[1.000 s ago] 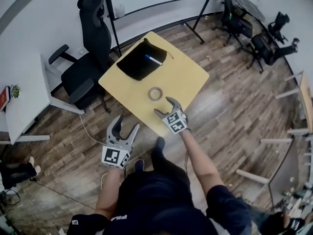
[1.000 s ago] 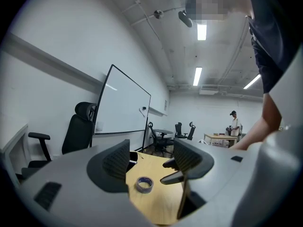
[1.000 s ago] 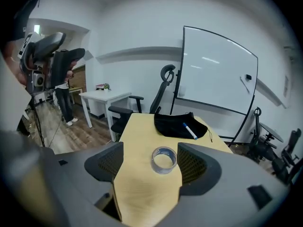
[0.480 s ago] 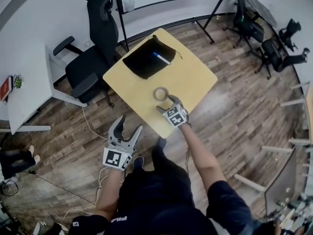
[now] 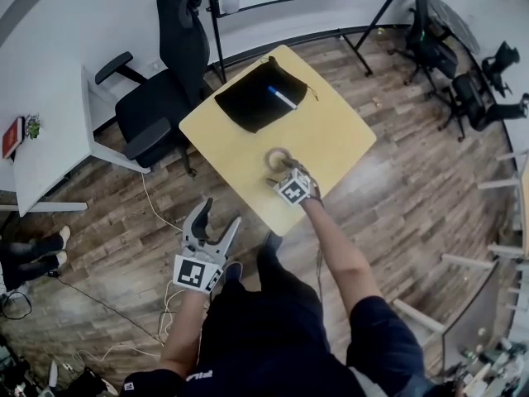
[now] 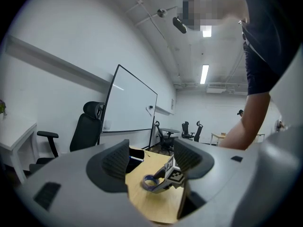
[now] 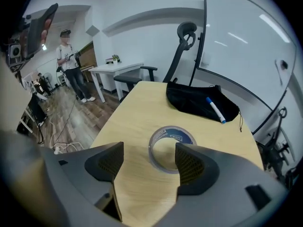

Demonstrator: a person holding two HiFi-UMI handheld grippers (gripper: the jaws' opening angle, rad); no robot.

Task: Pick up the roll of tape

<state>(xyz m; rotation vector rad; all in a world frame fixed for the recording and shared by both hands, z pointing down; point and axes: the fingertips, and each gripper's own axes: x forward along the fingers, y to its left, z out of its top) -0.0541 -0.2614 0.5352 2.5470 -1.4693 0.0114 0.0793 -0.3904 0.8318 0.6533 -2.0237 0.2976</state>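
Roll of tape (image 7: pixel 176 136) flat, hole upward, just ahead of right tool (image 7: pixel 148 151), jaws apart.

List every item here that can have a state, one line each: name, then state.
roll of tape: lying flat on the table, not gripped
right gripper: open, jaws apart just by the tape
left gripper: open, empty, off the table
black pouch: lying on the table
marker: lying on the black pouch
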